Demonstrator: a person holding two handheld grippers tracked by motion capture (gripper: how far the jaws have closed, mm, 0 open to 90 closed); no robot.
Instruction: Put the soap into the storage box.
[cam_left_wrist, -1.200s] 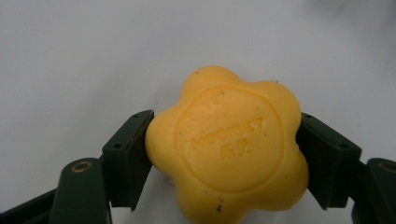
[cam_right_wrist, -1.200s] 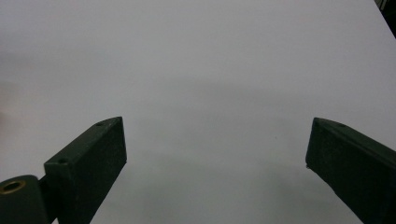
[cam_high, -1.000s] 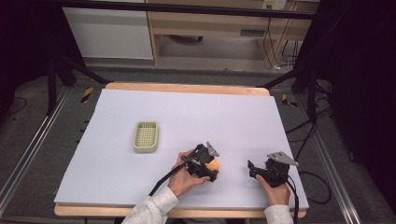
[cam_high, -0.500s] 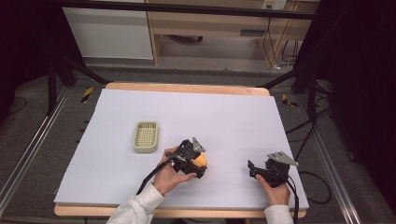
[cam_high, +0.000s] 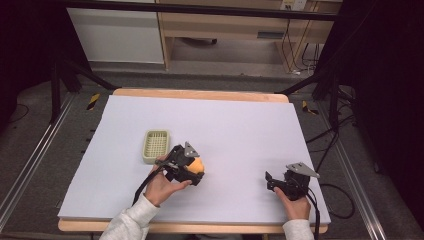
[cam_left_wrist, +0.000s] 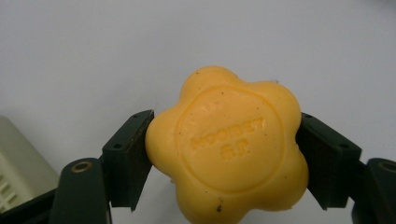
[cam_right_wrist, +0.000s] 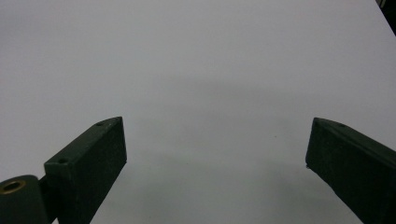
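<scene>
**A lit table in a dark room**

A pale sheet covers the wooden table, bright against dark surroundings. Grey floor lies beyond it, with a white cabinet and wooden shelving at the back. Black stand legs flank the table; cables trail at the right.

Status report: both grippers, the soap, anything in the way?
Left gripper shut on yellow flower-shaped soap. Right gripper open, idle. Pale green slotted soap dish close by, path clear.

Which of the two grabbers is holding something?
The left gripper: its two black jaws squeeze the orange flower-shaped soap from both sides. The right gripper has its jaws wide apart, with nothing between them.
</scene>
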